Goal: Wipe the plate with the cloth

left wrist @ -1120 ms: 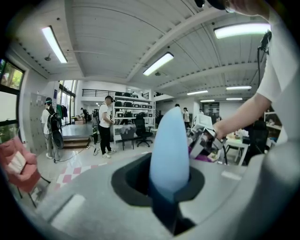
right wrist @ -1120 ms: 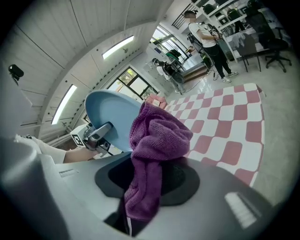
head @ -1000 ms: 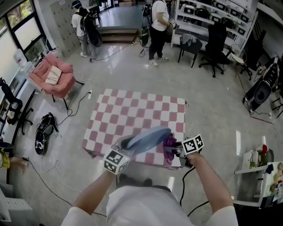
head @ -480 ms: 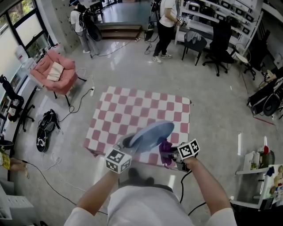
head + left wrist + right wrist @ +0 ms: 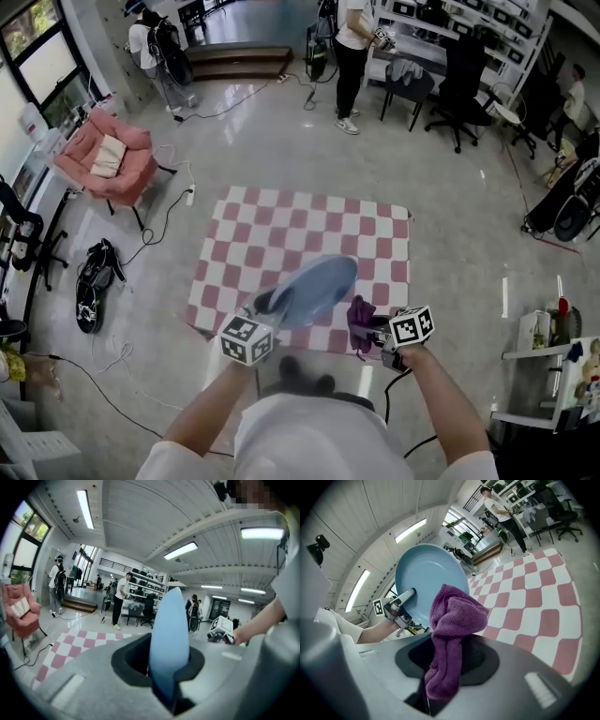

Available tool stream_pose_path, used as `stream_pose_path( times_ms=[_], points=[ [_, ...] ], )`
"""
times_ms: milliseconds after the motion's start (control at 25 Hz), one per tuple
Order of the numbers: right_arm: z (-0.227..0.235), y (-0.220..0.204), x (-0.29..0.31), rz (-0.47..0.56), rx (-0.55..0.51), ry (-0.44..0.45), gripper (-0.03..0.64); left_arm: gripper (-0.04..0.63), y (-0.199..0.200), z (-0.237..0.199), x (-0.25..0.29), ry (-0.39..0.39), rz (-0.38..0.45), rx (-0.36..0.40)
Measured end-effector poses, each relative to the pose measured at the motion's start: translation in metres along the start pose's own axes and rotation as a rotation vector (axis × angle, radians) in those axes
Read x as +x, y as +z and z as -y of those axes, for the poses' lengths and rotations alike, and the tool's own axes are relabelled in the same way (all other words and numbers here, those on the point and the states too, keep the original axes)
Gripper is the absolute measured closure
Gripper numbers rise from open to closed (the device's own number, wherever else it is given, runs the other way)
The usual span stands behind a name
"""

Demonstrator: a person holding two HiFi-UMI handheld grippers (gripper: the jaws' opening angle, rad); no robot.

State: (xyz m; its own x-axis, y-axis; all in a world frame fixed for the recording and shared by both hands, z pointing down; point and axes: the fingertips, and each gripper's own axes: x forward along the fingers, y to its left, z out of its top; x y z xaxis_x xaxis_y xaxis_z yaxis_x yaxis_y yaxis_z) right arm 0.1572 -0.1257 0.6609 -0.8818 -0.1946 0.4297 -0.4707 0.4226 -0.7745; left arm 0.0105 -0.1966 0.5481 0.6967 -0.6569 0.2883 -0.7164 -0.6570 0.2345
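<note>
chair: pink armchair [image 5: 103, 155] on the floor, 10 o'clock from the table, well apart from it.
left gripper: [image 5: 265, 306] jaws clamped on the plate rim, nothing else in them; marker cube at 7 o'clock of the plate in the head view.
plate: light blue [image 5: 314, 289], held up off the table and tilted, over the table's 6 o'clock edge. Left gripper view shows it edge-on, standing straight out of the jaws. Right gripper view shows its round face, with the left gripper on the rim at 8 o'clock.
table: pink-and-white check cover [image 5: 281, 230], bare apart from what's held above it.
cloth: purple, bunched [image 5: 360, 323], at 4 o'clock of the plate and just beside its rim; can't tell if it touches. In the right gripper view it overlaps the plate's 5 o'clock edge.
right gripper: [image 5: 372, 329] jaws closed tight on the cloth's lower end, the rest bulging out past the tips; marker cube at 3 o'clock of the cloth.
background: a person standing at 12 o'clock beyond the table, near black chairs.
</note>
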Motion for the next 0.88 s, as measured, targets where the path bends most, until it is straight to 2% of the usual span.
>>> stream_pose_path(
  times_ms=[160,440,880],
  points=[
    [0.000,0.008,0.004,0.075,-0.011,-0.067,0.480,0.540,-0.011,-0.013,-0.002,-0.022,-0.019,-0.037],
    [-0.004,0.016,0.012,0.165,-0.054,-0.167,0.482,0.539,-0.036,-0.034,-0.012,-0.076,-0.054,-0.145],
    [-0.007,0.054,-0.002,0.367,-0.188,-0.422,0.482,0.540,-0.045,-0.063,-0.023,-0.165,-0.090,-0.369]
  ],
)
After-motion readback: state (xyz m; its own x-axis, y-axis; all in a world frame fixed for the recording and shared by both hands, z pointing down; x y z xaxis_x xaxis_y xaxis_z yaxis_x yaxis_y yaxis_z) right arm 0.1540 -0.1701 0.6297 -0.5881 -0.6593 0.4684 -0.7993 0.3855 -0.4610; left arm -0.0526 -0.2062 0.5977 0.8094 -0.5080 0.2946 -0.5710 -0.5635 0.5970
